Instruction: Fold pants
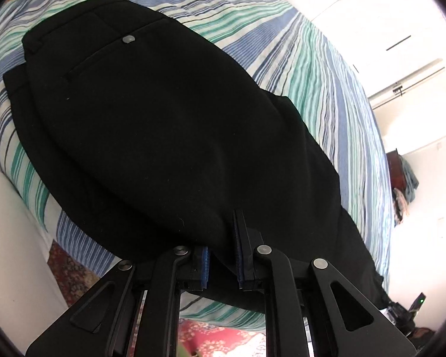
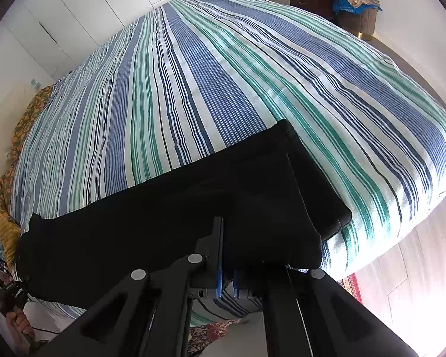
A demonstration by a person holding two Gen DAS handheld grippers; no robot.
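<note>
The black pants (image 1: pixel 169 125) are lying flat along the near edge of the bed (image 2: pixel 223 68), waistband and back pocket button (image 1: pixel 128 39) at one end, leg hems toward the other end, legs already stacked on each other. It looks like soft, matte dress fabric: light and floppy, so it'll sag wherever it isn't supported, though it shouldn't be slippery.

The left tongs (image 1: pixel 223 255) sit at the near edge of the cloth, slightly apart, and I can't tell if they're actually pinching it. The right tongs (image 2: pixel 227 267) look closed on the near edge by the hems.

I'd grab through both layers near the corners, not mid-edge.
</note>
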